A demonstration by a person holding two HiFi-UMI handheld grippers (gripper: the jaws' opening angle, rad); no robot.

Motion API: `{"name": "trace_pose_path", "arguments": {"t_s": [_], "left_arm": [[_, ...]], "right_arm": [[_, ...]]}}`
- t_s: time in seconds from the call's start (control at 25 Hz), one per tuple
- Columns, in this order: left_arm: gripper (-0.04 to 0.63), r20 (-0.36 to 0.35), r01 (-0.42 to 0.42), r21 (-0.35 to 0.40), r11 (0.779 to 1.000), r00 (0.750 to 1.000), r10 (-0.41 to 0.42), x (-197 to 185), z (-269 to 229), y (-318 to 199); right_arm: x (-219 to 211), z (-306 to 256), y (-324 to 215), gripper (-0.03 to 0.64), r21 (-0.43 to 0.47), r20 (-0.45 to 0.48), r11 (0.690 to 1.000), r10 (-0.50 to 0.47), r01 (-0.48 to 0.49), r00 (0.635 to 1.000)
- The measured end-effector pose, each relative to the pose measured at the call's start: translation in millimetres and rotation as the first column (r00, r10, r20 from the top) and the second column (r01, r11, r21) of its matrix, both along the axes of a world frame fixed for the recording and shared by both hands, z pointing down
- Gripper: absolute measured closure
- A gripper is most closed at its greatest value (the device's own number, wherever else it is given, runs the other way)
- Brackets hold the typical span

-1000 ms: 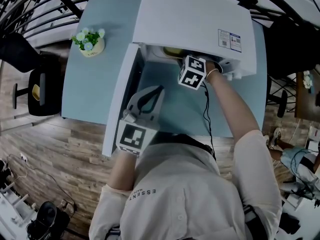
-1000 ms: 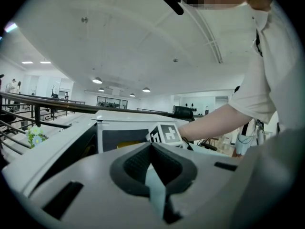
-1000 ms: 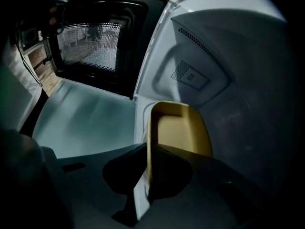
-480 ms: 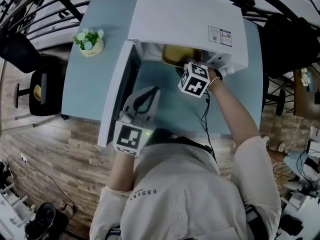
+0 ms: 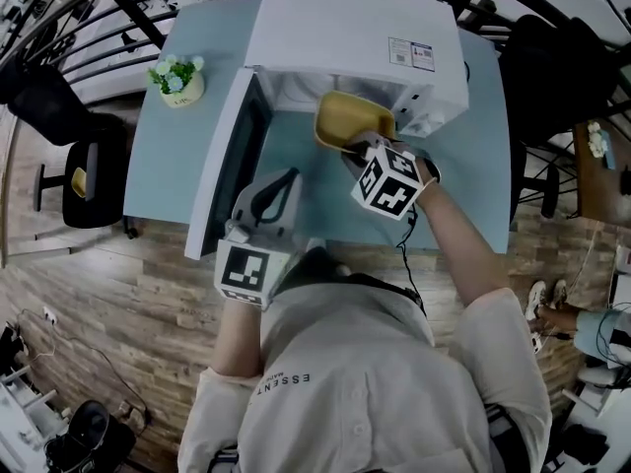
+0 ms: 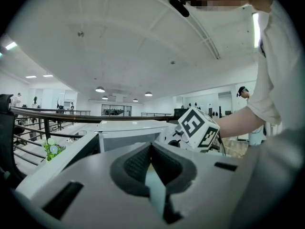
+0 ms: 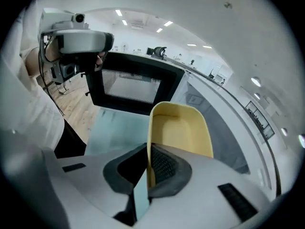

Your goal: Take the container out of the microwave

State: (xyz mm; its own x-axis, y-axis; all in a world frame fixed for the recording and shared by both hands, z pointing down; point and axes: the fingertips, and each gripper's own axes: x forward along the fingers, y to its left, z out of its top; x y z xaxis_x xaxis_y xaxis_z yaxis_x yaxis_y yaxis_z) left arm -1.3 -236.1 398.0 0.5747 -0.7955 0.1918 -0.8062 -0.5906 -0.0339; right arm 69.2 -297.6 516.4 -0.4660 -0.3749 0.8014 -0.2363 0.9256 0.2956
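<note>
While my right claw (image 5: pixel 357 152) pinched near rim of one yellow container (image 5: pixel 352 118), container sat at mouth of one microwave (image 5: pixel 355 33), partly out over table (image 5: pixel 163 175). One door (image 5: pixel 225 175) stood open at left; bare tabletop near me. My left claw (image 5: pixel 284 183) pressed together, empty. One flower pot (image 5: pixel 177 79) far left.

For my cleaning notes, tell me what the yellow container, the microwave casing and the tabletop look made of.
The yellow container: probably plastic, matte; thin wall, uniform colour, rounded corners.
The microwave casing: likely painted sheet metal, smooth white, flat panels.
The tabletop: smooth pale blue, perhaps laminate; the core cannot be told.
</note>
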Motion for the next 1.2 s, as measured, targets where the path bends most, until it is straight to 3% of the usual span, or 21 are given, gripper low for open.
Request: {"name": "trace_pose_path", "arguments": {"t_s": [0.24,0.4,0.56,0.72,0.96,1.2], "left_arm": [[0.594,0.007,0.023,0.017,1.000,1.000,-0.023,1,-11,28],[0.594,0.020,0.026,0.044,0.999,0.999,-0.027,1,-19,45],[0.594,0.025,0.036,0.074,0.997,0.999,-0.038,3,-30,59],[0.594,0.025,0.065,0.108,0.992,0.997,-0.068,3,-39,71],[0.594,0.023,0.077,0.146,0.986,0.996,-0.081,9,-53,86],[0.594,0.001,0.095,0.174,0.980,0.995,-0.097,17,-62,97]], "right_arm": [[6,-45,38,0.591,0.046,0.165,0.995,0.083,-0.092,0.983],[15,-77,62,0.591,0.076,0.301,0.981,0.146,-0.176,0.942],[29,-106,84,0.592,0.078,0.437,0.960,0.210,-0.270,0.875],[51,-131,101,0.594,0.101,0.567,0.918,0.263,-0.383,0.780],[79,-165,126,0.595,0.137,0.724,0.854,0.259,-0.501,0.639],[97,-179,146,0.597,0.161,0.778,0.832,0.224,-0.531,0.587]]}}
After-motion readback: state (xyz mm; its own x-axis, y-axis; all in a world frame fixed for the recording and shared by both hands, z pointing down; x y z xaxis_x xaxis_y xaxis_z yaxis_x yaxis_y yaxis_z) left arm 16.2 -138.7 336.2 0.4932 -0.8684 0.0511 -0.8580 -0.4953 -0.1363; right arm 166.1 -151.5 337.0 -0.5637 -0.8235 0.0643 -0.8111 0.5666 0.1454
